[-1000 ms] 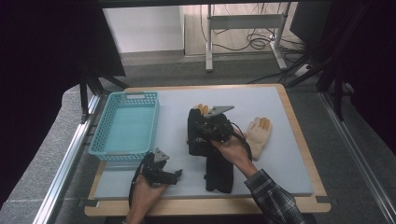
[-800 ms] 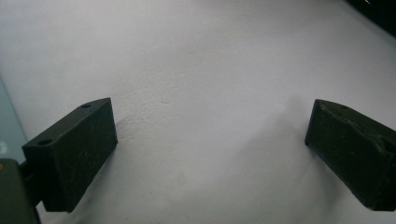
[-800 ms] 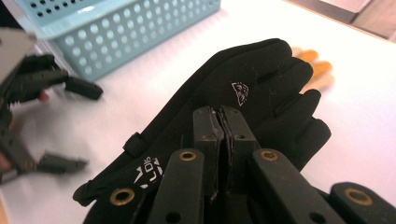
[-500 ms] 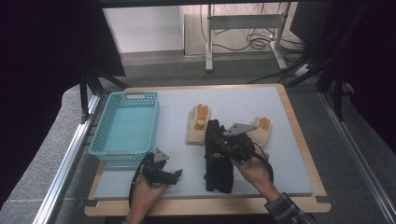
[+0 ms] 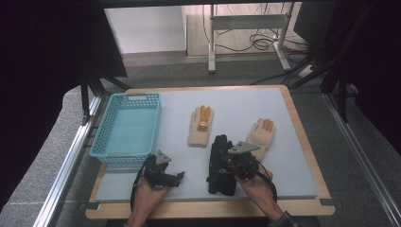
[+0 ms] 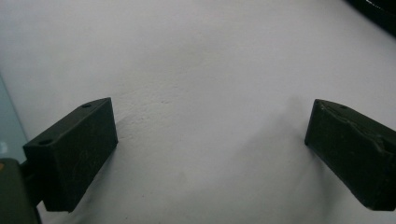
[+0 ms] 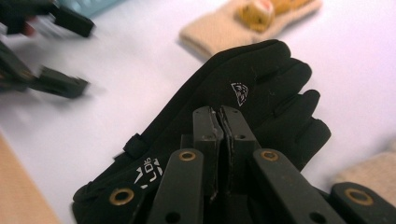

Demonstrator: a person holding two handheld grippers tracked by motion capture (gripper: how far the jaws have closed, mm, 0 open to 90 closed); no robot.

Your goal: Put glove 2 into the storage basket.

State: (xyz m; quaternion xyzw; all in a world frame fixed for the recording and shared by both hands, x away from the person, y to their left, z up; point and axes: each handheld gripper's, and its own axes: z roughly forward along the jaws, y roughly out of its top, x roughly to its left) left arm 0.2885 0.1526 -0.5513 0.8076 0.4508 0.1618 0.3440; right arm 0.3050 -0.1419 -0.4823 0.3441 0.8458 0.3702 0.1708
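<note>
A black glove [image 5: 218, 170] lies near the front of the grey mat [image 5: 246, 101], fingers pointing away from me. My right gripper [image 5: 225, 160] sits on its back with the jaws pressed together, pinching the fabric. In the right gripper view, the shut gripper [image 7: 219, 112] rests on the black glove [image 7: 252, 88] below its white logo. Two beige gloves lie farther back, one in the middle [image 5: 201, 125] and one to the right [image 5: 261, 135]. My left gripper [image 5: 171, 174] rests on the mat at front left, open. Between its jaws, the left gripper [image 6: 210, 140] has bare mat.
A teal plastic basket [image 5: 101, 139] stands at the left side of the mat, with nothing in it. The mat lies on a wooden board [image 5: 302, 137]. Dark curtains and a metal frame surround the table.
My right gripper has come toward the front edge and slightly right, bringing the black glove with it. This uncovered the middle beige glove. The left gripper has stayed put.
</note>
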